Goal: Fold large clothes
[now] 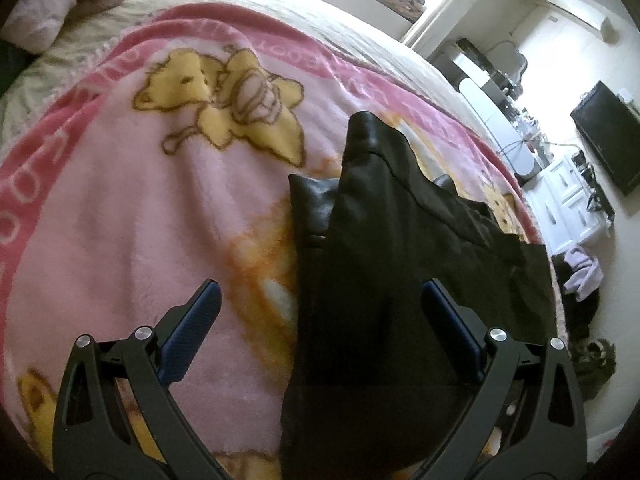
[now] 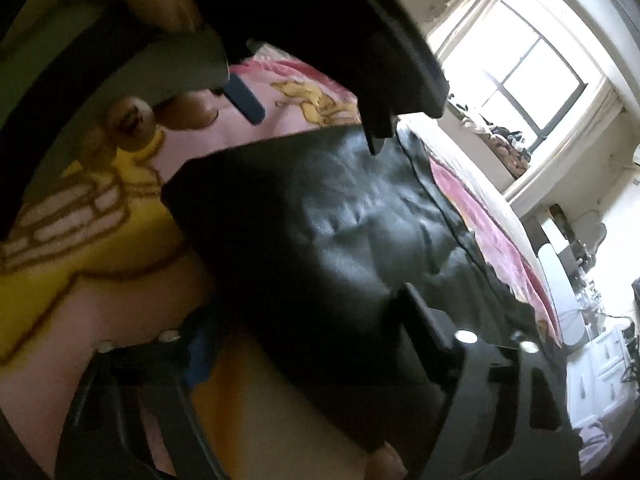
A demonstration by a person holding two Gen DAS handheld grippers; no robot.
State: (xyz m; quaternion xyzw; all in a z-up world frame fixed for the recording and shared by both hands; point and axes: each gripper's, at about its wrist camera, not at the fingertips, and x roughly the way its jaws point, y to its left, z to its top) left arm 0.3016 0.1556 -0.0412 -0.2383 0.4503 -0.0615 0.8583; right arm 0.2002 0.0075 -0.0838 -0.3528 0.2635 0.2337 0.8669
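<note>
1. Left hand-held gripper (image 1: 320,320) spread wide — blue pads clear of the fabric, nothing pinched, hovering over the near end of the black garment (image 1: 384,280).
2. Right hand-held gripper (image 2: 308,340) partly open, low over the same black garment (image 2: 320,240); view blurred, right finger (image 2: 428,320) over the leathery cloth, left finger by its edge — no grip visible.
3. Garment lying partly folded on the pink blanket (image 1: 140,220), right of the yellow bear print (image 1: 216,100).
4. Blanket spread across the bed (image 1: 300,12).
5. Beyond, bright window (image 2: 524,80) and dark screen (image 1: 608,136).
</note>
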